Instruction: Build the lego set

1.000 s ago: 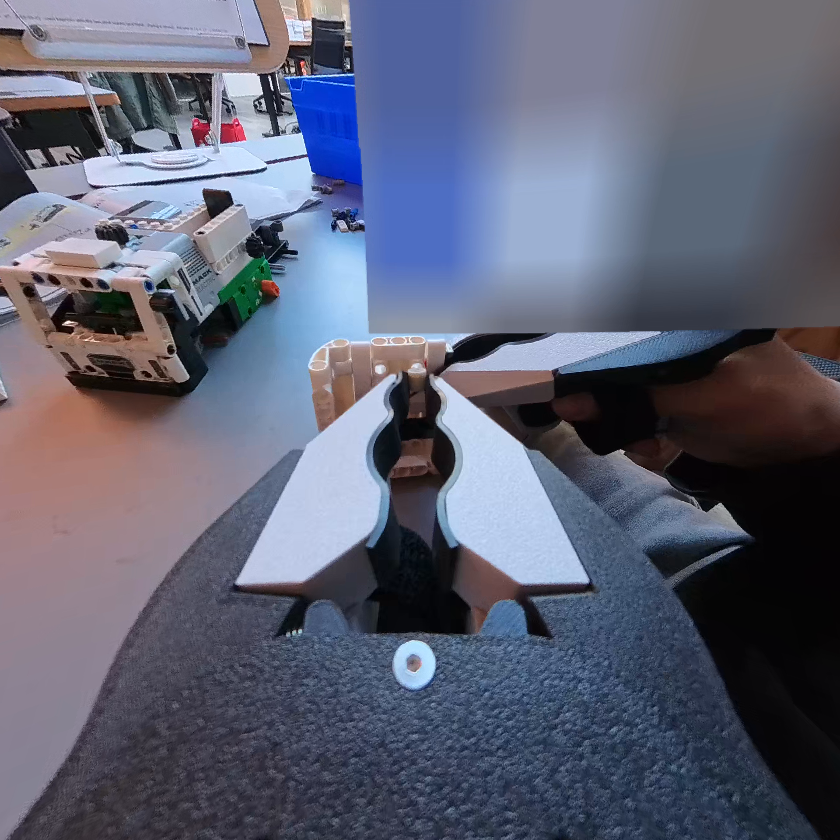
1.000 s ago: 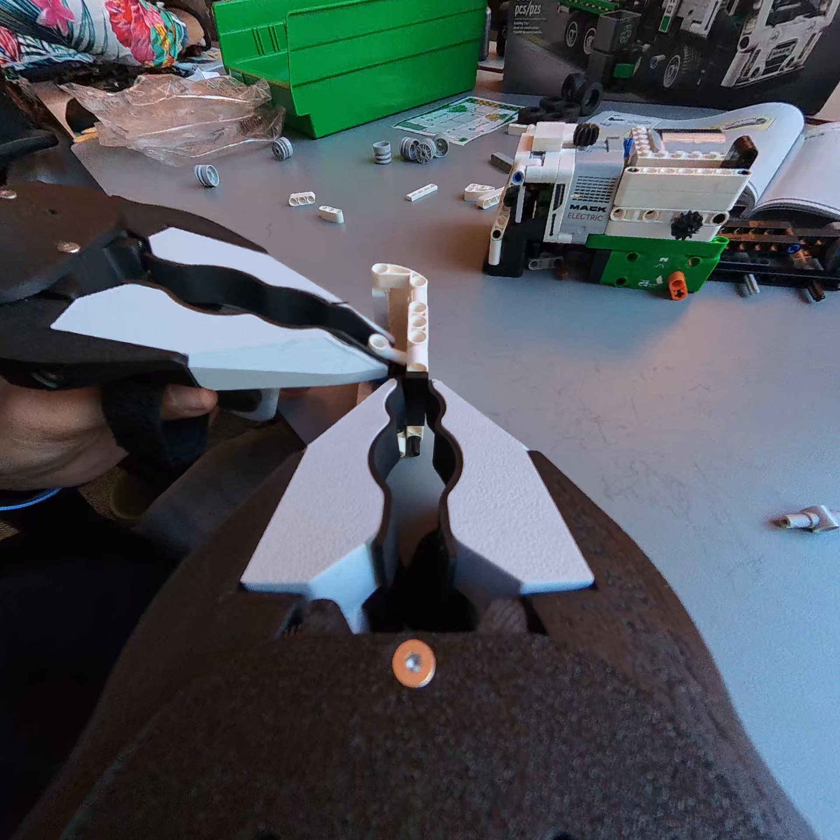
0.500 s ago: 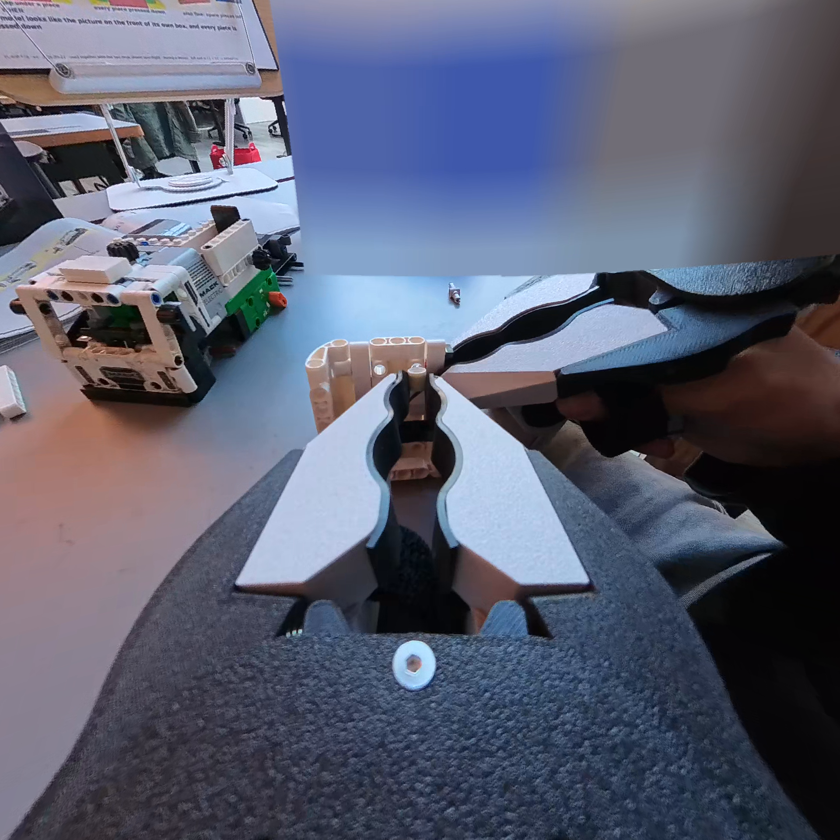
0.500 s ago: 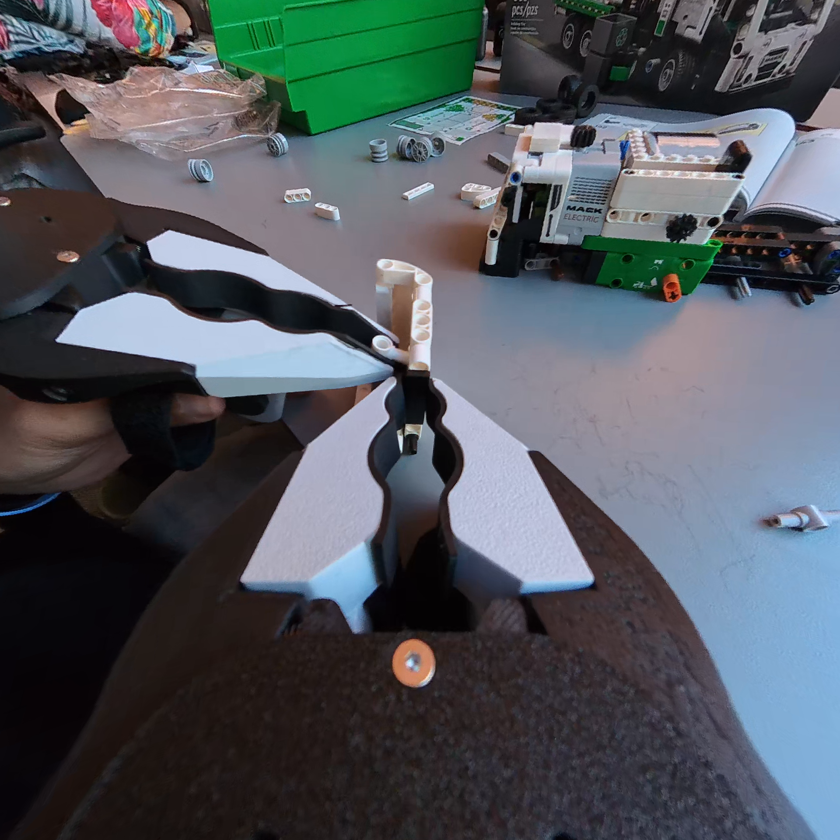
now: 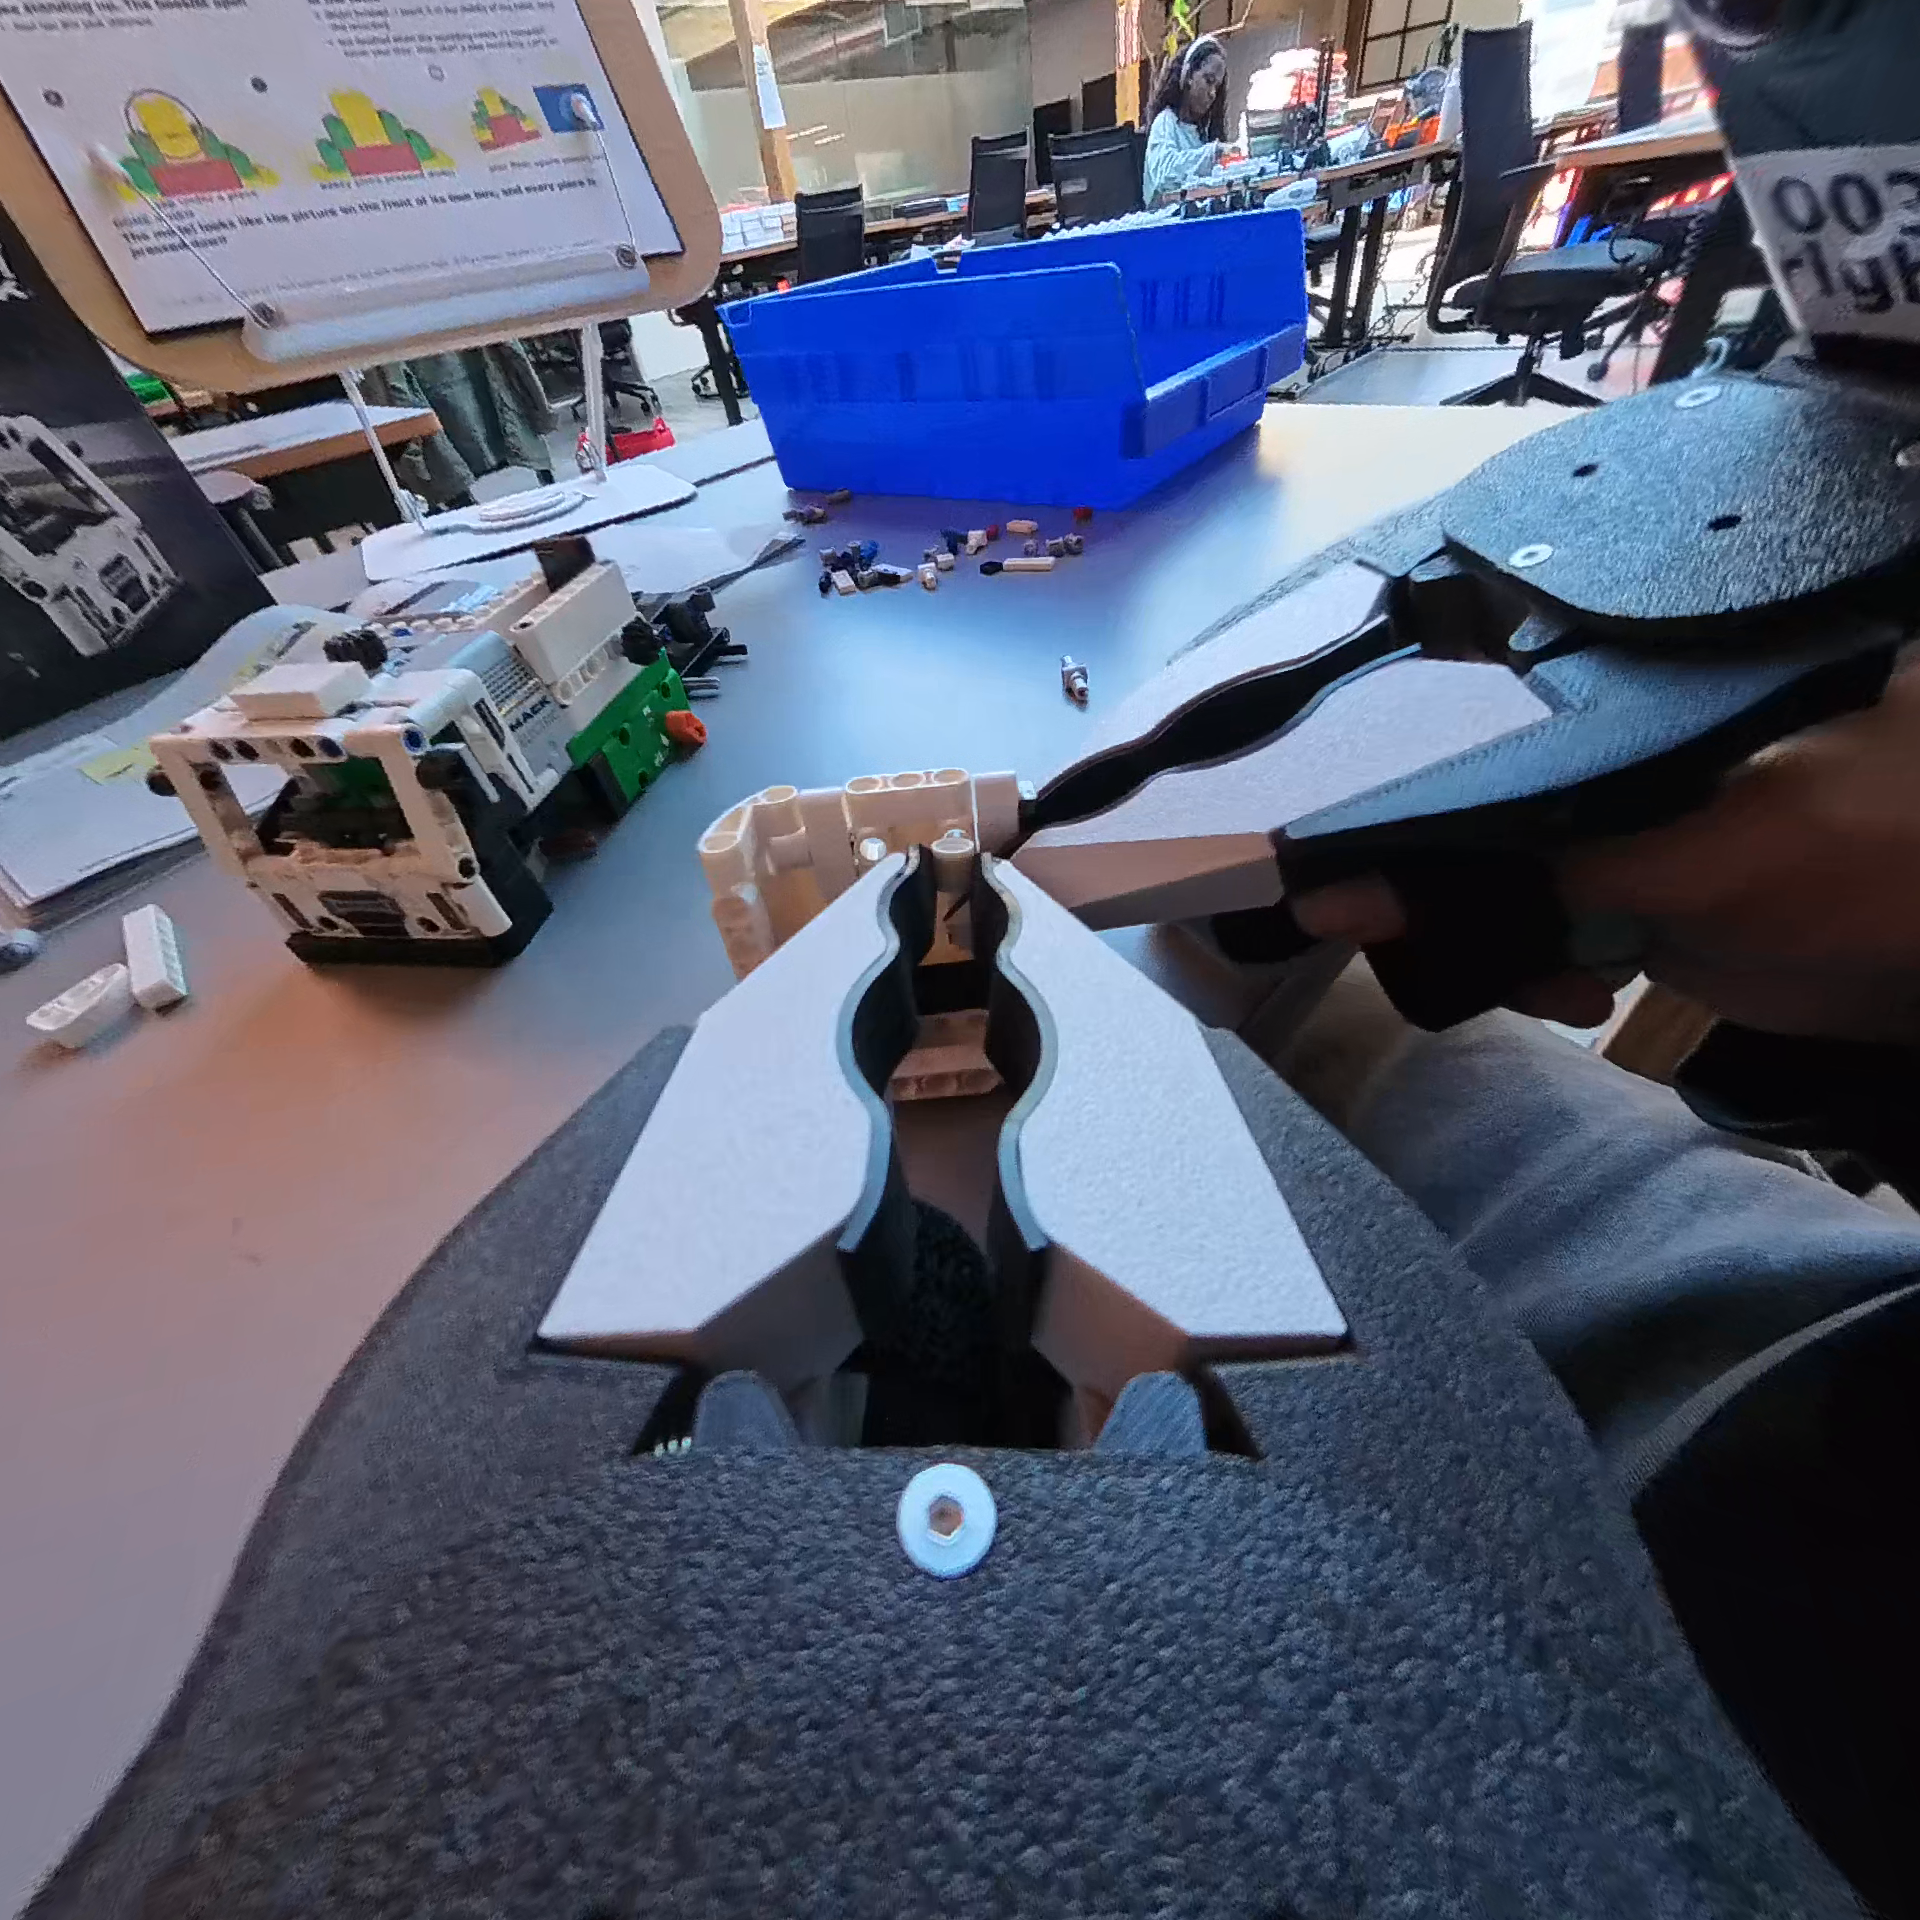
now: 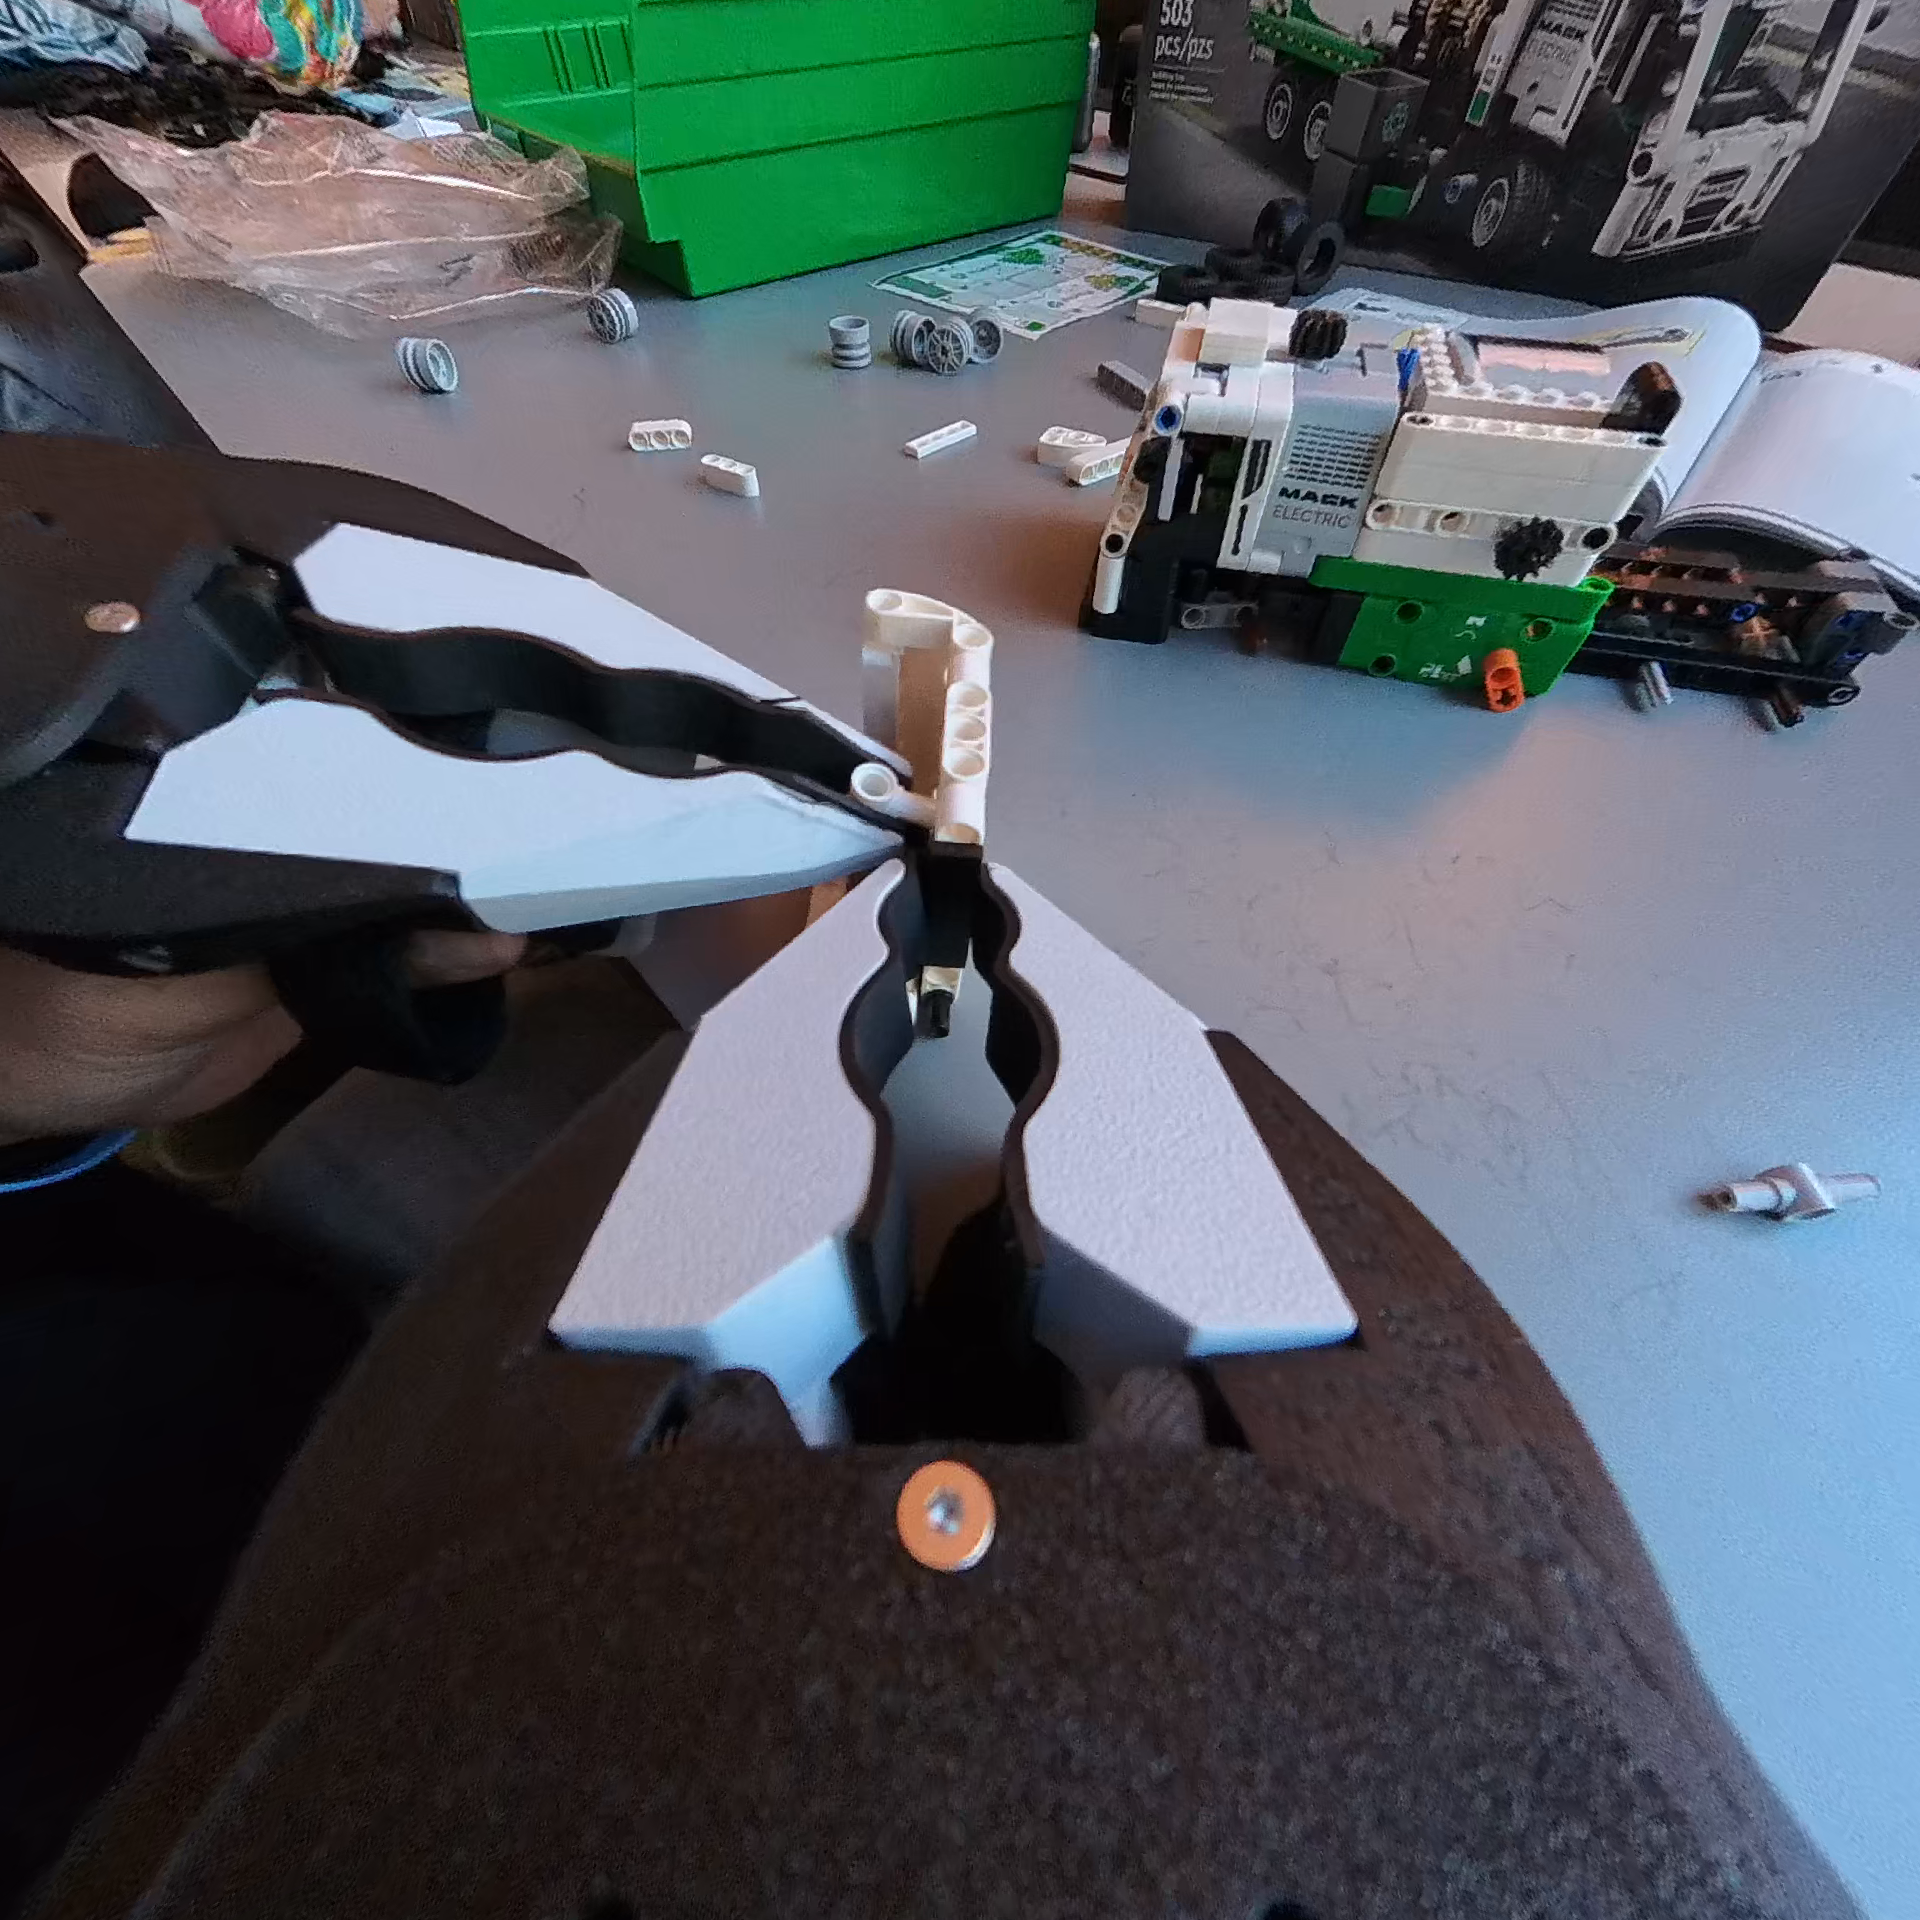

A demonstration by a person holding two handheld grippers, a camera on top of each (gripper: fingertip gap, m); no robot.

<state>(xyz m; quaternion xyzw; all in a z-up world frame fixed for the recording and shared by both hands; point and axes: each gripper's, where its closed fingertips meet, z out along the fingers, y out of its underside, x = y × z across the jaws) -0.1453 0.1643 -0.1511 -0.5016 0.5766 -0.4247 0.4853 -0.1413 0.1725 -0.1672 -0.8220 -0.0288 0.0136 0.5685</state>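
My left gripper (image 5: 945, 873) is shut on a small white beam assembly (image 5: 831, 847) and holds it above the table. In the right wrist view the assembly (image 6: 940, 717) stands upright at the tips. My right gripper (image 6: 940, 883) is shut on a small black pin piece (image 6: 938, 971) at the assembly's lower end. The two grippers meet at right angles: the right gripper (image 5: 1023, 821) comes in from the right, the left gripper (image 6: 894, 826) from the left. The partly built white and green truck (image 5: 416, 769) (image 6: 1351, 520) sits on the grey table.
A blue bin (image 5: 1018, 364) with loose small parts (image 5: 935, 556) in front stands at the back, beside an instruction stand (image 5: 312, 156). A green bin (image 6: 779, 125), grey wheels (image 6: 914, 338), the set box (image 6: 1507, 135), an open booklet (image 6: 1766, 416) and a grey connector (image 6: 1787, 1193) lie around. My left and right fingertips are right by each other.
Both grippers keep their hold on the joined pieces. The left wrist view has tilted up, so more of the room and the blue bin shows; the right gripper's handle sits higher in it.
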